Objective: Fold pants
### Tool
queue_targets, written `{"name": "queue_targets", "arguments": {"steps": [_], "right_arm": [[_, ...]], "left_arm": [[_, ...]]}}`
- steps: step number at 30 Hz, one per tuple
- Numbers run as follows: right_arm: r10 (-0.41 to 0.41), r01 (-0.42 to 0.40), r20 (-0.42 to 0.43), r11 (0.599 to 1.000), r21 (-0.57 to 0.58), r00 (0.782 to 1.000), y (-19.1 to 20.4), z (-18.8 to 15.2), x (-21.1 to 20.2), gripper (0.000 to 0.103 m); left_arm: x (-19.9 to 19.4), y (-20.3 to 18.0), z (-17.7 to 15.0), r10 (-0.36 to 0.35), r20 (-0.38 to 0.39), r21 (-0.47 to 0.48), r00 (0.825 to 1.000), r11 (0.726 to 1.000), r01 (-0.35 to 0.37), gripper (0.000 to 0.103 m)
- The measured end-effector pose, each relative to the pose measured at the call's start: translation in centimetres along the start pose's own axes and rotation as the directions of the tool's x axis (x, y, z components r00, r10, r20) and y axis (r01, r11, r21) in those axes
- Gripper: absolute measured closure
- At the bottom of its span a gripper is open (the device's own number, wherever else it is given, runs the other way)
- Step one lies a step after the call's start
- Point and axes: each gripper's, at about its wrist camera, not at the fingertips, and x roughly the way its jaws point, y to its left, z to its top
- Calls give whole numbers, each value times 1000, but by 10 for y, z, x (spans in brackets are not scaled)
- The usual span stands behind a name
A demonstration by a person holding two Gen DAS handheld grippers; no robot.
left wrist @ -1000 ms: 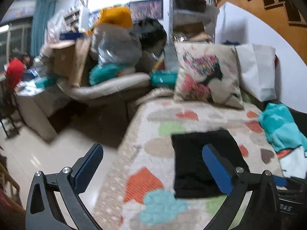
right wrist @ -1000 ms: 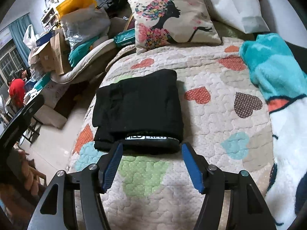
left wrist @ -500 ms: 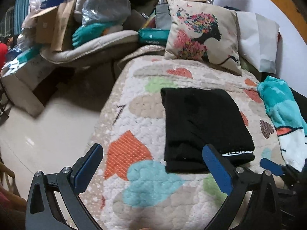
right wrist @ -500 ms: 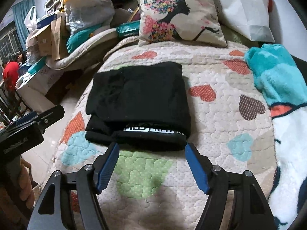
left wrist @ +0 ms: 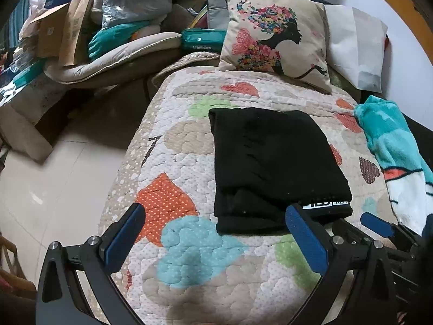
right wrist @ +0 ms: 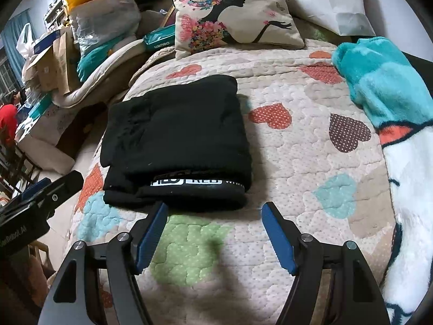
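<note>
The black pants (right wrist: 176,140) lie folded into a compact rectangle on my bed's heart-patterned quilt (right wrist: 297,162), toward its left side near the edge where the floor (left wrist: 54,176) begins. The waistband with its white lettering (right wrist: 189,182) faces me, tucked between the upper fold and a lower layer that sticks out a little on the left. My right claw (right wrist: 213,233) hovers just short of that waistband edge, both blue pads spread wide and grasping nothing; its left fingertip (right wrist: 159,211) sits close to the fabric, though I cannot tell if it touches. My left claw (left wrist: 213,233) is released too, its pads far apart over the quilt, with the right pad (left wrist: 300,227) overlapping the near corner of the pants in view and the left pad (left wrist: 130,224) over an orange heart. A floral cushion (right wrist: 230,13) leans at the head of the bed beyond the pants, and a teal and white fleece blanket (right wrist: 384,86) lies along the right side, well apart from them.
</note>
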Motion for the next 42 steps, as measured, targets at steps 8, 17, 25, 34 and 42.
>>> {"name": "queue_targets", "arguments": {"steps": [8,17,25,34,42], "right_arm": [[-2,2,-2,1000,-6,1000,2,-1,1,25],[-3,3,-9,1000,-6,1000,2,-2,3,24],[-3,3,-9,1000,-3,1000,2,-2,3,24],[22,-23,37,999,41,999,-12,21,-18,24],[100,-99,-14,992,74,995,-26,88,9,18]], "left_arm": [[0,0,-1,0,-7,3,1000,1000,0,0],[5,-1,-3,2,-30,9,1000,1000,-1,0],[9,2,0,-8,-55,4,998,1000,8,0],[24,37,26,-86,-165,-163,982,985,59,0],[85,41,58,-241,-246,-298,939,940,164,0]]}}
